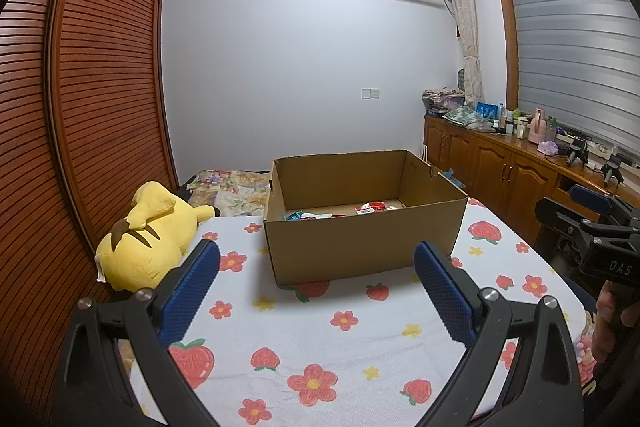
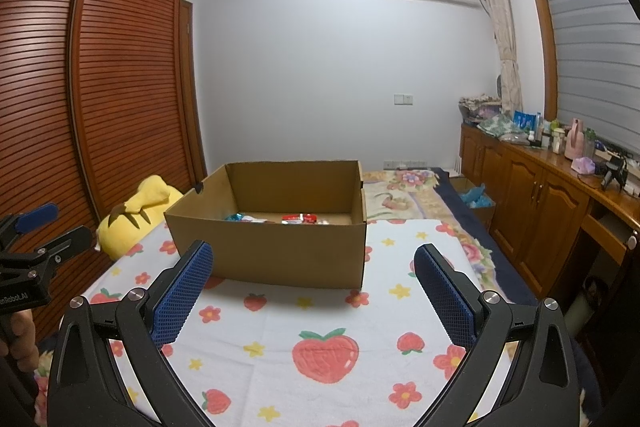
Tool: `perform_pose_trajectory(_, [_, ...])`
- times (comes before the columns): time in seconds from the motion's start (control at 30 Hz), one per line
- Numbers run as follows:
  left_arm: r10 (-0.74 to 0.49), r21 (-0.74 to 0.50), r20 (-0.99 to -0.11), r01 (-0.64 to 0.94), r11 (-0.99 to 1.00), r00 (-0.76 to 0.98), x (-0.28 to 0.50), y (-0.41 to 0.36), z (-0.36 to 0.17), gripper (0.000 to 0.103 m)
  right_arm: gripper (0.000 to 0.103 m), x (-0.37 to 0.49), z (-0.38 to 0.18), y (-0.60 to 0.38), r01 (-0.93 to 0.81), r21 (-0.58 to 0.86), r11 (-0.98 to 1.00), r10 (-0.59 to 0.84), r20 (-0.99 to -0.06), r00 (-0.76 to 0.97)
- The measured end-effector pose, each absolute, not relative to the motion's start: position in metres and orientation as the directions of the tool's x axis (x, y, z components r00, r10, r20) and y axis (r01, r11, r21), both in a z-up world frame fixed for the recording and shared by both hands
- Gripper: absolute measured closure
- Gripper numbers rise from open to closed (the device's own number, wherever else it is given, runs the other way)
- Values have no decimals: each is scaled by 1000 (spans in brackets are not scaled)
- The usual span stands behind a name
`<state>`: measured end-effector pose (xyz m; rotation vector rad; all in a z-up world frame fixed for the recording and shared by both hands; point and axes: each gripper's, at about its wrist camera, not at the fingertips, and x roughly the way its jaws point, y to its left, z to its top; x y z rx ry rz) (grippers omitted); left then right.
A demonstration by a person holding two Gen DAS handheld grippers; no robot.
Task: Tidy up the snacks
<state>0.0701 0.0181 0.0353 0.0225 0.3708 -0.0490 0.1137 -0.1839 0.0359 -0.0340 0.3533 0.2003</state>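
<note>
Both tongs spread and empty, short of the box.
Snack packets (image 2: 298, 218) lie on the floor of the cardboard box (image 1: 360, 247), far of left gripper (image 1: 316, 291) and right gripper (image 2: 314, 293); neither clearly nearer.

"DAS" on right gripper (image 1: 591, 205); "nRobot.AI" on left gripper (image 2: 34, 217).

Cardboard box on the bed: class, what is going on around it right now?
A person holds two sets of tongs, the left tongs and the right tongs, both open and empty, hovering above the strawberry-print blanket in front of the cardboard box. A few snack packets already lie on the box floor. A yellow plush toy rests beside the box, untouched. No loose snacks show on the blanket.
</note>
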Motion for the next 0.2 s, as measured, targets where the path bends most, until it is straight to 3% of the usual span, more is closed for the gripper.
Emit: perform_pose_trajectory(0.2, [-43,11,-366,50,999,930,71,19,36,4,0,113,35,-184,-199,5,980,188,-349,918])
